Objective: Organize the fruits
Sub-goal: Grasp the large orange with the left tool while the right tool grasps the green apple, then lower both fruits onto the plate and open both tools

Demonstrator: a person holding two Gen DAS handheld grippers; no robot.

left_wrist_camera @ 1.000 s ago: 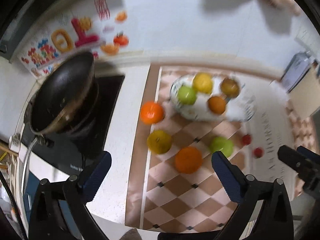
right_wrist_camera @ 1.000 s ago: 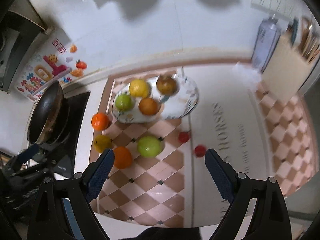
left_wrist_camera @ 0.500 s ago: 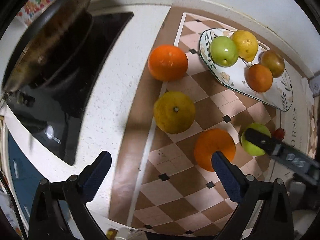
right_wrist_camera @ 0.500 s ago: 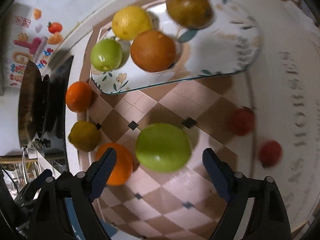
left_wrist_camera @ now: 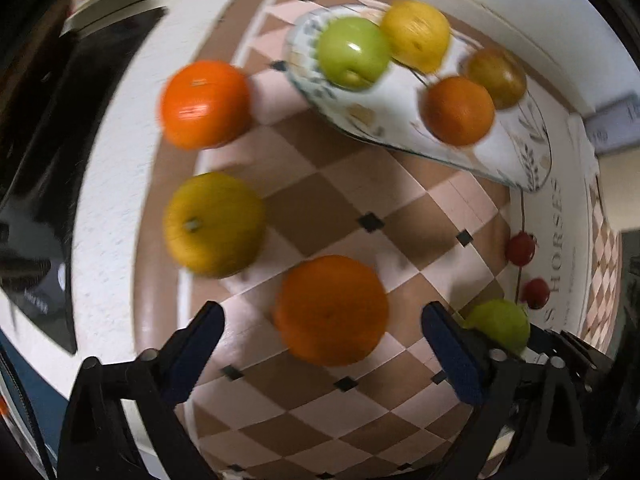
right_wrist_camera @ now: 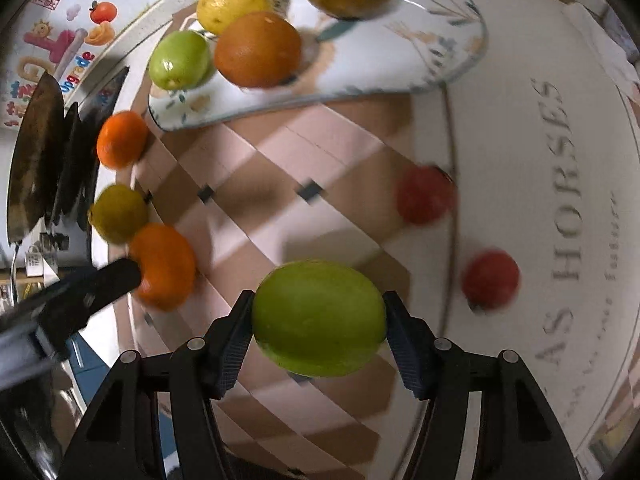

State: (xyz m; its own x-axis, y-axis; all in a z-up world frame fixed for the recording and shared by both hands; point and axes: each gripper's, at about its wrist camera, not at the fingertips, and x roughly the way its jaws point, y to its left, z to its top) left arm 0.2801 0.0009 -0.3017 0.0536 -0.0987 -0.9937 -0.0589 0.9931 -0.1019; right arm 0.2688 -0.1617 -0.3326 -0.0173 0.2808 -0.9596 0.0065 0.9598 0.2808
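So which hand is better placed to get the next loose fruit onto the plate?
Right. Its tool has just been closing and its fingers already flank the green apple. The left tool has also been narrowing but stands wide around the orange, pads clear of it. The plate lies ahead.

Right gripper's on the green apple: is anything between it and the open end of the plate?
Nothing visible. From the green apple in the right gripper, bare checked cloth runs to the plate. Its near end is free; two red fruits lie to the right.

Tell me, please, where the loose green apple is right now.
In the right wrist view, the green apple sits low centre on the checkered mat, between the right gripper fingers.
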